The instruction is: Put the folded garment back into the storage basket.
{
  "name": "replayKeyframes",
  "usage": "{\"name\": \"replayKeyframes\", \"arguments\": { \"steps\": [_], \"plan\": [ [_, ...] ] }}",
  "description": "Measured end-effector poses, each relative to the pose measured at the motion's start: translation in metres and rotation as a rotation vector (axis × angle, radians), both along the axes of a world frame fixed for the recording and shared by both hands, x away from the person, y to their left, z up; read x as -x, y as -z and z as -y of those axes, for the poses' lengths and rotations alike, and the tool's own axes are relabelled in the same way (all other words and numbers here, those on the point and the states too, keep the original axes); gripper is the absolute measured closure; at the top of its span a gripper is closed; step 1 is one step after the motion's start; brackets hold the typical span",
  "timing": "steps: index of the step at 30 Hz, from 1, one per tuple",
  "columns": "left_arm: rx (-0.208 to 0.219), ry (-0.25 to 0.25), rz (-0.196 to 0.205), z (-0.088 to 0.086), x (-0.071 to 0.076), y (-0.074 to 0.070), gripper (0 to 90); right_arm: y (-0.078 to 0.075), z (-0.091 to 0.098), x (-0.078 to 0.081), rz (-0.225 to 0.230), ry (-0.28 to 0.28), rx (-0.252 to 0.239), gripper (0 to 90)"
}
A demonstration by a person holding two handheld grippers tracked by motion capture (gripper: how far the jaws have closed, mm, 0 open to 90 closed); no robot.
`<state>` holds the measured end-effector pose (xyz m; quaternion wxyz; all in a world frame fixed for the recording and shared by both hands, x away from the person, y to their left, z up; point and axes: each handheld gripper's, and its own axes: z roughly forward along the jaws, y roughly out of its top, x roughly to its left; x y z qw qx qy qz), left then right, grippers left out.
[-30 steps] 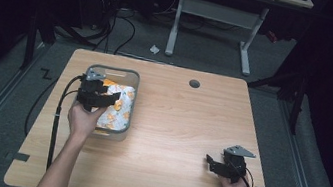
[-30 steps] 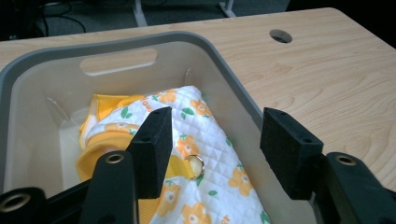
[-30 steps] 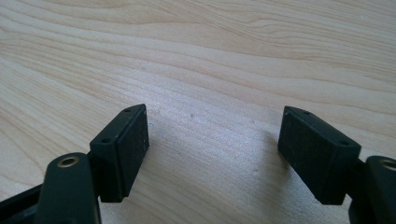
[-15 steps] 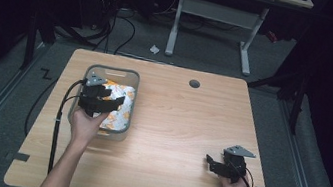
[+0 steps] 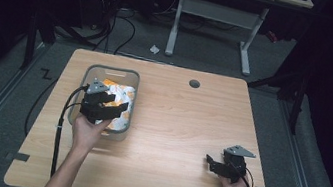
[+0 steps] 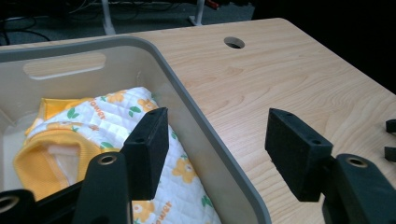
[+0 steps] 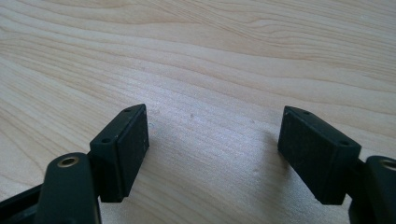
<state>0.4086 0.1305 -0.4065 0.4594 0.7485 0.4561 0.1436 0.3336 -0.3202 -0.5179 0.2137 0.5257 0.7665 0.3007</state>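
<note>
Jaws of the left gripper (image 5: 119,109) stood parted over the right wall of a grey plastic bin (image 5: 87,74) at the left of the wooden table (image 5: 175,120), having just been opening, with nothing gripped between them. In the left gripper view, one pad (image 6: 148,144) hung inside the bin above a white quilted cloth (image 6: 154,154) printed with yellow flowers and edged in yellow, while the other pad (image 6: 294,149) hung outside, over bare tabletop; the bin's wall ran between them, and neither pad pressed on it. Further right, near the table's front edge, the right gripper (image 5: 211,162) rested low over the wood, held wide and empty, well apart from the bin.
</note>
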Motion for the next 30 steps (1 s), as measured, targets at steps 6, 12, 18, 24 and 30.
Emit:
{"name": "replayKeyframes", "arguments": {
  "steps": [6, 12, 18, 24, 30],
  "plan": [
    [0.019, 0.012, 0.000, 0.004, 0.006, 0.000, 39.6, 0.000, 0.000, 0.000, 0.000, 0.000, 0.000, 24.7],
    [0.018, 0.031, 0.001, 0.009, 0.012, 0.001, 39.5, 0.000, 0.000, 0.000, 0.000, 0.000, 0.000, 24.7],
    [0.020, 0.051, 0.007, 0.015, 0.016, 0.000, 39.3, 0.000, 0.000, 0.000, 0.000, 0.000, 0.000, 24.7],
    [0.022, 0.074, 0.012, 0.023, 0.022, 0.000, 39.2, 0.000, 0.000, 0.000, 0.000, 0.000, 0.000, 24.7],
    [0.029, 0.096, 0.010, 0.030, 0.026, 0.002, 39.2, 0.000, 0.000, 0.000, 0.000, 0.000, 0.000, 24.7]
  ]
}}
